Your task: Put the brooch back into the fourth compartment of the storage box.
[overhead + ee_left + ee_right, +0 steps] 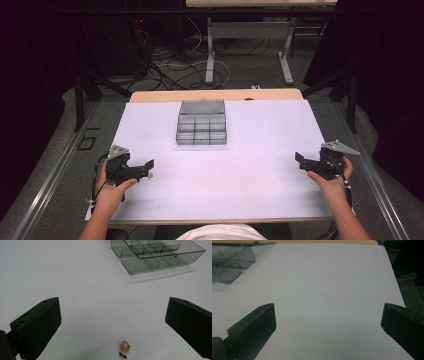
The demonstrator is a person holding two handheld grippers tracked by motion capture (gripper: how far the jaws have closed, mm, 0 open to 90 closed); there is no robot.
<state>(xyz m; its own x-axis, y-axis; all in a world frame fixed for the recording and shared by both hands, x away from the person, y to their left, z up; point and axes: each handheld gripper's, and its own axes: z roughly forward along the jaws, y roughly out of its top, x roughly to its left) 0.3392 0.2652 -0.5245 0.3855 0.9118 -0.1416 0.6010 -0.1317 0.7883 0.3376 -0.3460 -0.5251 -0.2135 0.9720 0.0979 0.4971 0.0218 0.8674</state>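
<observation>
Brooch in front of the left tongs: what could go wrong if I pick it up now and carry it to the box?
1. The brooch is tiny and lies flat on the table; the wide-open left tongs may pinch beside it or flick it away.
2. The box has narrow compartments, so a drop could land in the wrong one.

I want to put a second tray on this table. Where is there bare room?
Bare white table lies between the left gripper and right gripper, and either side of the compartment box. Avoid the small gold brooch before the left jaws.
</observation>
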